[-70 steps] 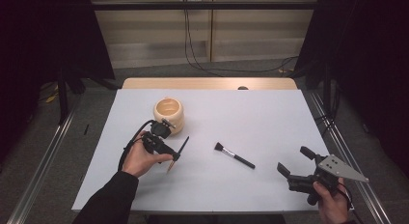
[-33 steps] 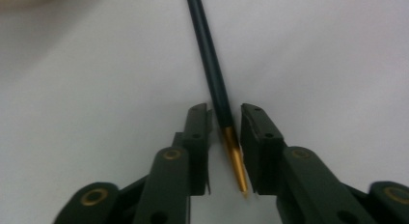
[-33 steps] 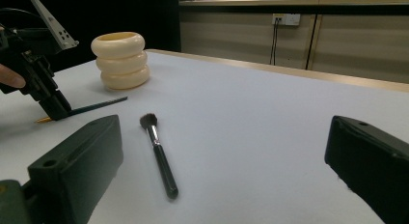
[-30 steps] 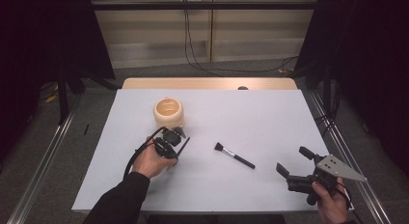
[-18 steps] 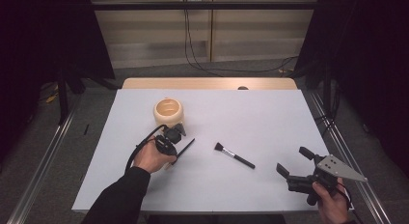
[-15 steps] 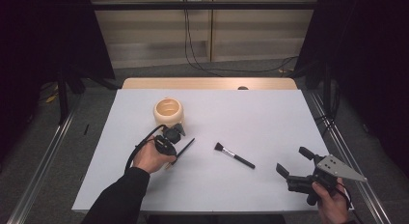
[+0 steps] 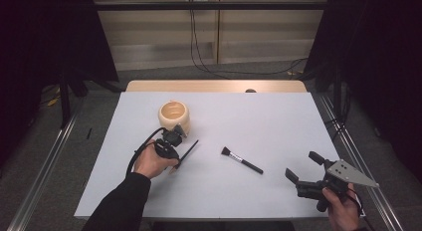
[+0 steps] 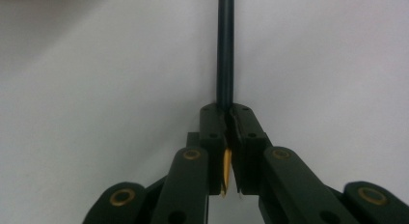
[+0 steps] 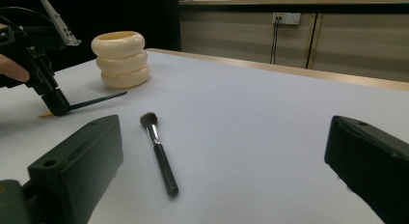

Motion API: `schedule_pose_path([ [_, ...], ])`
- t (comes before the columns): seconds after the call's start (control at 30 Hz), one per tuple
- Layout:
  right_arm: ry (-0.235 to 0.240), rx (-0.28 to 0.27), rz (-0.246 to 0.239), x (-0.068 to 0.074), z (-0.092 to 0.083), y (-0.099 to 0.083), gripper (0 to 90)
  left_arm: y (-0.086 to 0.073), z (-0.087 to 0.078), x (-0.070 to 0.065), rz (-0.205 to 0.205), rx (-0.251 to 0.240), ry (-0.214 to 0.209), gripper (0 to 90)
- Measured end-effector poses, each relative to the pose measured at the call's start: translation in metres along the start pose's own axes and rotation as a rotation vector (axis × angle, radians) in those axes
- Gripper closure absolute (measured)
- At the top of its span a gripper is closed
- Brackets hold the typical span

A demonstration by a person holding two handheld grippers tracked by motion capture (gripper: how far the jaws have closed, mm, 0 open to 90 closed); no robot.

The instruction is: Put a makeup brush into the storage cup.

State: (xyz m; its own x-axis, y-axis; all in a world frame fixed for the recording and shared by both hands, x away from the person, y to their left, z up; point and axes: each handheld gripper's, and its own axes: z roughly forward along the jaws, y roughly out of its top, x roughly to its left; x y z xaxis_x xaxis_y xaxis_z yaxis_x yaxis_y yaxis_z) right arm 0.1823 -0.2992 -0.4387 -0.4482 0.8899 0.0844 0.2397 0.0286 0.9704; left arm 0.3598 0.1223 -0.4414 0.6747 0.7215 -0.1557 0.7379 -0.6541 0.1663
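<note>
My left gripper (image 7: pixel 174 161) is shut on a thin dark-handled brush (image 7: pixel 190 147) with a yellow end, low over the white table (image 7: pixel 278 116). In the left gripper view the dark handle (image 8: pixel 225 50) runs straight out from the closed jaws of the left gripper (image 8: pixel 226 113). A cream ridged cup (image 7: pixel 173 116) stands upright just beyond that hand. A black makeup brush (image 7: pixel 242 160) lies flat mid-table, bristles toward the cup. My right gripper (image 7: pixel 303 166) is open at the near right, holding nothing; the right gripper view has the makeup brush (image 9: pixel 159 154) lying ahead of it and the cup (image 9: pixel 120 60) farther left.
A wooden strip (image 7: pixel 214 85) borders the table's far edge, with a small dark object (image 7: pixel 250 90) on it. Metal rails (image 7: pixel 47 161) run along both sides. Cables hang on the back wall (image 7: pixel 199 37).
My left hand has shifted a little to the right, away from the cup, with the thin brush still in its jaws. The right gripper and the makeup brush have stayed put.
</note>
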Motion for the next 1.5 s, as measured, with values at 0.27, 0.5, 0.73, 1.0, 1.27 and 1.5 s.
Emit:
schedule_pose_path([
  [0.27, 0.002, 0.002, -0.003, 0.000, 0.000, 0.000, 0.0, -0.004, -0.005, -0.001, -0.023, -0.053, -0.017, 84.7],
  [0.5, -0.002, -0.001, 0.001, 0.000, 0.000, 0.000, 0.0, -0.009, -0.006, -0.001, -0.023, -0.092, -0.037, 84.7],
  [0.73, -0.003, -0.002, 0.000, 0.000, 0.000, 0.000, 0.0, -0.016, -0.015, 0.002, -0.013, -0.177, -0.062, 84.7],
  [1.0, -0.002, -0.004, -0.001, 0.000, 0.000, 0.000, 0.0, -0.026, -0.024, 0.003, -0.017, -0.286, -0.085, 84.6],
  [1.27, 0.000, -0.004, -0.001, 0.000, 0.000, 0.000, 0.0, -0.036, -0.029, 0.005, -0.011, -0.379, -0.106, 84.7],
  [1.5, 0.003, -0.004, -0.005, 0.000, 0.000, 0.000, 0.0, -0.045, -0.035, 0.006, -0.014, -0.484, -0.125, 84.7],
])
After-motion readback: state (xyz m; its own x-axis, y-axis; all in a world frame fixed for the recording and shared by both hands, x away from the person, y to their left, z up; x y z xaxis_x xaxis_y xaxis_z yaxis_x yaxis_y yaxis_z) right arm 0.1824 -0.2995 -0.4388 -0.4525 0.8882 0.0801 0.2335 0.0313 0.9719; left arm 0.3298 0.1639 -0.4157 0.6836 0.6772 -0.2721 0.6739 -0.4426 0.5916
